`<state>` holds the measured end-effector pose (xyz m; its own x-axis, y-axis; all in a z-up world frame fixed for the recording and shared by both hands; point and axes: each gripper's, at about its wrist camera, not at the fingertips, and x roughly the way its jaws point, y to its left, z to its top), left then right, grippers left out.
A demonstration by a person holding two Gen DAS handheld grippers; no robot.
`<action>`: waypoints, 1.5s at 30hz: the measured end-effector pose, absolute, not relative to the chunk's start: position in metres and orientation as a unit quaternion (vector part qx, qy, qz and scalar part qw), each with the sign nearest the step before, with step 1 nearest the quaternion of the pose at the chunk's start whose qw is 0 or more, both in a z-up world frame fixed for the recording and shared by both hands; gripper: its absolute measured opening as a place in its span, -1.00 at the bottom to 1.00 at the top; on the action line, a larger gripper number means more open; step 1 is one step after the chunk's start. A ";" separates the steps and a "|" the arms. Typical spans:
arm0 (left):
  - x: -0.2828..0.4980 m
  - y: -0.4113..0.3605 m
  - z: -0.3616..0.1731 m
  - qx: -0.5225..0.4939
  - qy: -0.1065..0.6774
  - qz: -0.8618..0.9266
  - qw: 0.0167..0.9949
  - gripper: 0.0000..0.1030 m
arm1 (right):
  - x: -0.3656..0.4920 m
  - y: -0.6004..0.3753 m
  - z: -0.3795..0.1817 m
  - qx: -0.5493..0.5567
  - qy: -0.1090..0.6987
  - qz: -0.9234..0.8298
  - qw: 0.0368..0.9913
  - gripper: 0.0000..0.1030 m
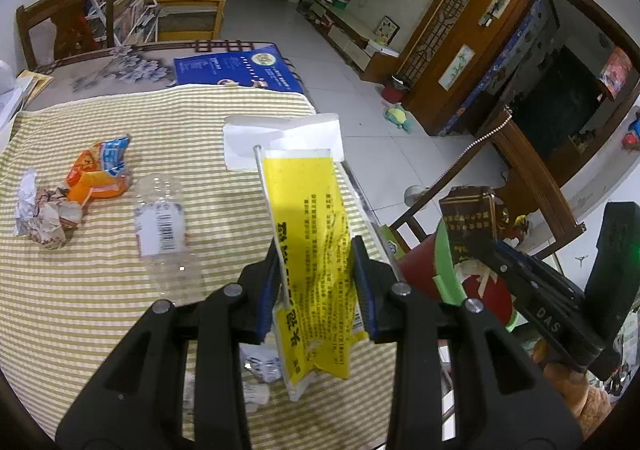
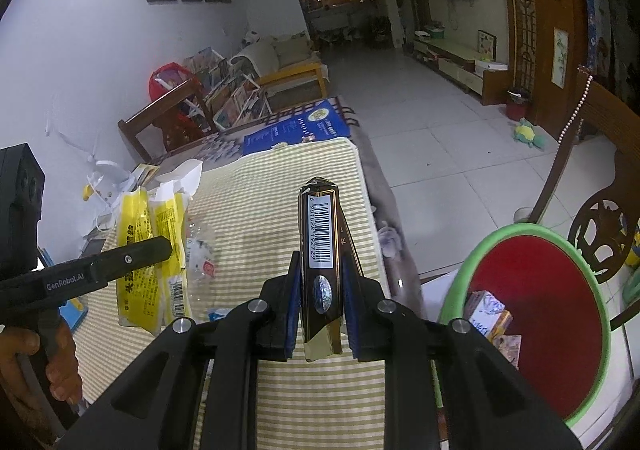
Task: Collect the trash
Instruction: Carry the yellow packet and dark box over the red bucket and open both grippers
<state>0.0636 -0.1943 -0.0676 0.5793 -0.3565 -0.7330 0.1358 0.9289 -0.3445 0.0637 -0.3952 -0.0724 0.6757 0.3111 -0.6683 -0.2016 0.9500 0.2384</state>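
Step in hand: both hands carry a piece of trash toward the red bin (image 2: 540, 330) with the green rim, which stands just off the right edge of the desk (image 1: 100, 310).
Left gripper (image 1: 314, 282): its jaws pinch a yellow wrapper (image 1: 310, 234) across its width; the wrapper stands up above the striped cloth, its lower end hanging crumpled below the jaws.
Right gripper (image 2: 320, 290): its jaws are clamped on a dark cigarette box (image 2: 322, 250), held lengthwise, barcode side up, above the desk near its right edge.
Doing it well: the judgement is that the box should go first, since it is nearer the bin; the right hand should swing over the rim before the jaws part, so the box falls inside beside the cartons (image 2: 490, 314) already there. The wrapper is light and floppy, so the left hand should bring it low over the opening before letting go, or it may drift onto the floor.
Trash left on the desk: a clear plastic bottle (image 1: 160, 226) lying on its side, an orange snack packet (image 1: 98, 173), crumpled paper (image 1: 44, 215) and a folded white sheet (image 1: 280, 137).
Writing: the box barcode reads 6 901028 192729; the left gripper's arm reads "GenRobot.AI", the right one's "DAS"; the wrapper carries Chinese print too small to read surely.
Blue box (image 1: 236, 67): printed, but illegible here.
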 end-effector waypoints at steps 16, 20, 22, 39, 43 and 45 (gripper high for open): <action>0.070 -0.262 -0.063 -0.100 0.443 -0.167 0.875 -0.37 | 0.054 -0.471 -0.072 0.107 0.365 0.108 0.918 -0.65; 0.072 -0.278 -0.061 -0.092 0.443 -0.179 0.874 -0.37 | 0.053 -0.489 -0.072 0.117 0.363 0.098 0.919 -0.65; 0.073 -0.288 -0.061 -0.088 0.444 -0.185 0.872 -0.37 | 0.052 -0.497 -0.073 0.120 0.361 0.092 0.920 -0.65; 0.089 -0.393 -0.060 -0.050 0.448 -0.301 0.840 -0.37 | 0.027 -0.583 -0.084 0.167 0.360 0.001 0.918 -0.65; 0.088 -0.415 -0.063 -0.040 0.446 -0.331 0.831 -0.36 | 0.019 -0.597 -0.088 0.183 0.361 -0.022 0.914 -0.64; 0.090 -0.421 -0.067 -0.040 0.450 -0.336 0.826 0.00 | 0.016 -0.600 -0.089 0.184 0.363 -0.030 0.913 -0.60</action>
<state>0.0903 -0.4210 -0.0668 0.3691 -0.5911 -0.7172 0.5191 0.7712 -0.3685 0.0159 -0.5997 -0.0888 0.7351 0.0781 -0.6735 0.1893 0.9302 0.3145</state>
